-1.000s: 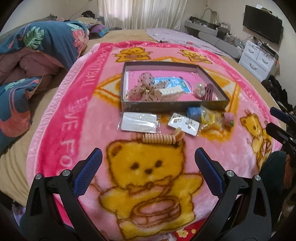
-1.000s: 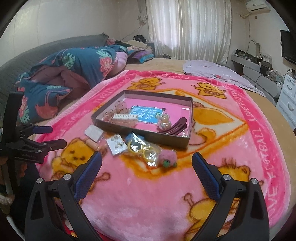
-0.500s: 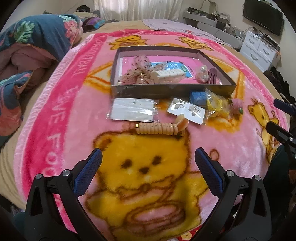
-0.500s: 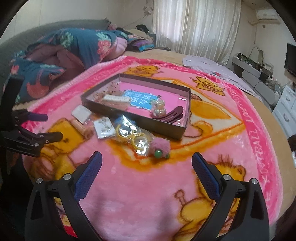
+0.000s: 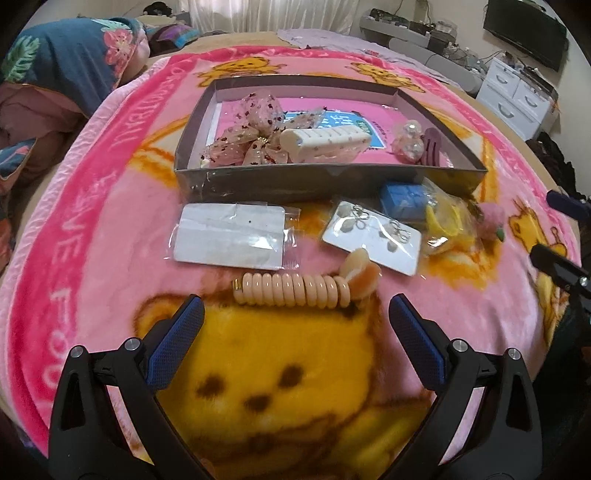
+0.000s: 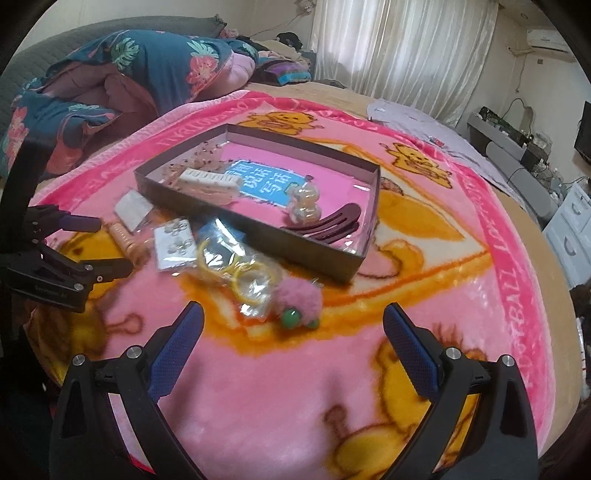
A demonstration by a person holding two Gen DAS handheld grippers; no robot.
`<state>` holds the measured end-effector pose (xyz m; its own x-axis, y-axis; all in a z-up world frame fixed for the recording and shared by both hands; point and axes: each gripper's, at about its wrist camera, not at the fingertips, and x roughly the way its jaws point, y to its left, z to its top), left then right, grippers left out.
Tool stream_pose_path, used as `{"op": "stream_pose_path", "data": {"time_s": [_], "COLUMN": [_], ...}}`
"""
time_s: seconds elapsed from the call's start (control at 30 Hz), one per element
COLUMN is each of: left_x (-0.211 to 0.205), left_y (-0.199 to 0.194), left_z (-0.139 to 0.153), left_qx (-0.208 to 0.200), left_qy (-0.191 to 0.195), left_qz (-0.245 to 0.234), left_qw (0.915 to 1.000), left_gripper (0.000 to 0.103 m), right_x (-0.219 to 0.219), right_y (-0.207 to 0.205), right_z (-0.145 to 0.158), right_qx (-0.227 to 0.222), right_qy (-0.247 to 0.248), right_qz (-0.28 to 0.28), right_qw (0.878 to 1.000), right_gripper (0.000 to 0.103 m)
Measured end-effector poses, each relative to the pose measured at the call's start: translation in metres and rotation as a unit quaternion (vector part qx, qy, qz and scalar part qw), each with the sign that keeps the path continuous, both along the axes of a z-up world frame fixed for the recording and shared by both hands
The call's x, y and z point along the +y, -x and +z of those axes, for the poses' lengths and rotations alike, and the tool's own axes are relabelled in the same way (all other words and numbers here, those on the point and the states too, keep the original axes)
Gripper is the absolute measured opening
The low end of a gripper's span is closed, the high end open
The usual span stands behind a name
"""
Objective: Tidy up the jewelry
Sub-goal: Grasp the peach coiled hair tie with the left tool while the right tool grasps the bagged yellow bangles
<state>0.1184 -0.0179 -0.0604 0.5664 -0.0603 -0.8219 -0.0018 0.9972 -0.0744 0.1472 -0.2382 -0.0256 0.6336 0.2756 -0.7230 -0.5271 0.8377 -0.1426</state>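
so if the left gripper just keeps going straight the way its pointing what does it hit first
Most likely the peach coil hair tie on the blanket, which lies right ahead of the open left gripper. Beyond it come the earring card and the box. Depth is hard to judge.

Soft daylight — fisheye warp, slight blur

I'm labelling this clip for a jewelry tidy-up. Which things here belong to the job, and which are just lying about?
Part of the job:
box
spiral hair tie
earring card
white card packet
yellow rings bag
pink pompom
blue case

Just lying about:
floral quilt
TV
white drawers
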Motion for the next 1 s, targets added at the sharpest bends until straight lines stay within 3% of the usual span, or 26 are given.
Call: {"op": "stream_pose_path", "data": {"time_s": [0.3,0.53,0.7,0.73,0.97,1.0], "left_x": [0.002,0.008,0.009,0.009,0.017,0.018], "left_y": [-0.016,-0.016,-0.012,-0.011,0.000,0.002], "left_z": [-0.008,-0.007,-0.005,-0.004,0.002,0.003], "left_qx": [0.012,0.014,0.016,0.016,0.016,0.015], "left_qy": [-0.004,-0.010,-0.008,-0.007,0.017,0.019], "left_qz": [0.016,0.019,0.016,0.015,0.016,0.016], "left_qw": [0.9998,0.9997,0.9997,0.9997,0.9996,0.9996], "left_gripper": [0.092,0.069,0.065,0.065,0.065,0.065], "right_x": [0.031,0.060,0.073,0.075,0.084,0.084], "right_y": [-0.017,-0.028,-0.041,-0.041,-0.028,-0.024], "right_z": [-0.008,-0.028,-0.039,-0.041,-0.046,-0.044], "right_qx": [-0.012,-0.004,0.020,0.025,0.054,0.053], "right_qy": [0.057,0.115,0.122,0.122,0.107,0.097], "right_qz": [0.055,0.105,0.127,0.131,0.158,0.161], "right_qw": [0.997,0.988,0.984,0.984,0.980,0.981], "right_gripper": [0.097,0.097,0.096,0.092,0.040,0.040]}}
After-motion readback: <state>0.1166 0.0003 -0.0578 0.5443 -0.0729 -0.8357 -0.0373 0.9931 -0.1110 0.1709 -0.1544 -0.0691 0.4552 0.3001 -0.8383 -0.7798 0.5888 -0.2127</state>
